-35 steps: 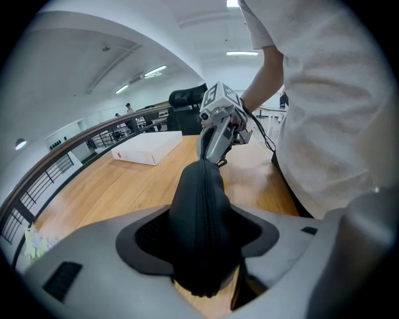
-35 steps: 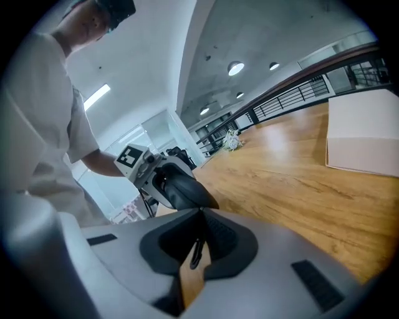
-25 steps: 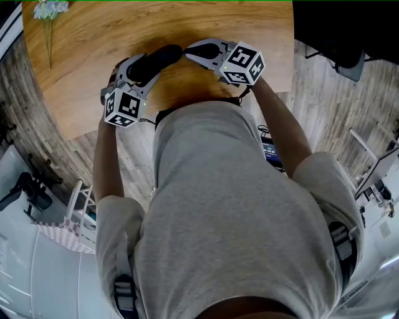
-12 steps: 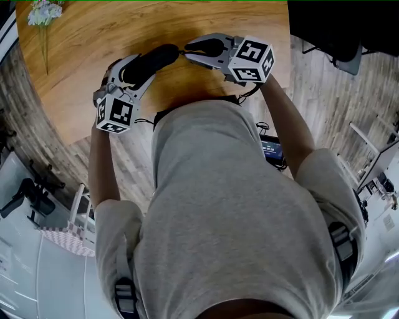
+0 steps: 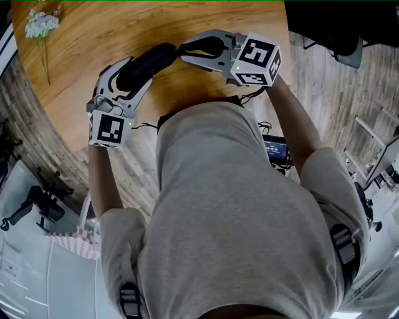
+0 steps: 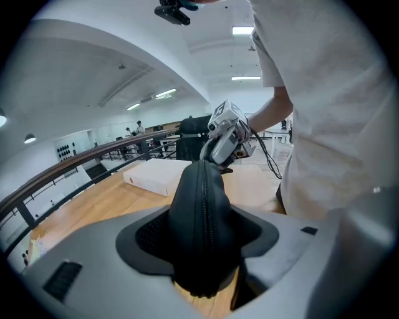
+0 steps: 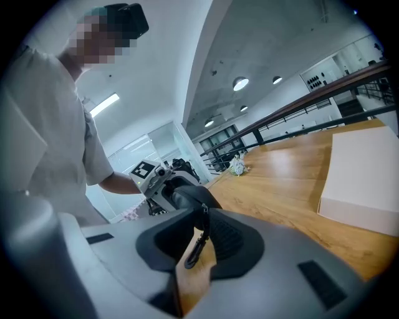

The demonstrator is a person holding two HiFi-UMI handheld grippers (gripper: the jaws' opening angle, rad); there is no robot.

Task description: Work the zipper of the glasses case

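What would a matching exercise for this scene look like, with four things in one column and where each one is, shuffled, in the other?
Things: 1 glasses case; 2 zipper pull; 3 box; 4 flowers.
Places: A at the edge of the table, left in the head view; B clamped in the left gripper; C white, flat on the table; D dangling between the jaws of the right gripper.
Pairs: 1-B, 2-D, 3-C, 4-A.
The right gripper's jaws have just been closing, with the pull loose between them.

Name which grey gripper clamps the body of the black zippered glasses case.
The left gripper, jaws wide around the black case. The right gripper's jaws have just been closing, with only the zipper pull between them.
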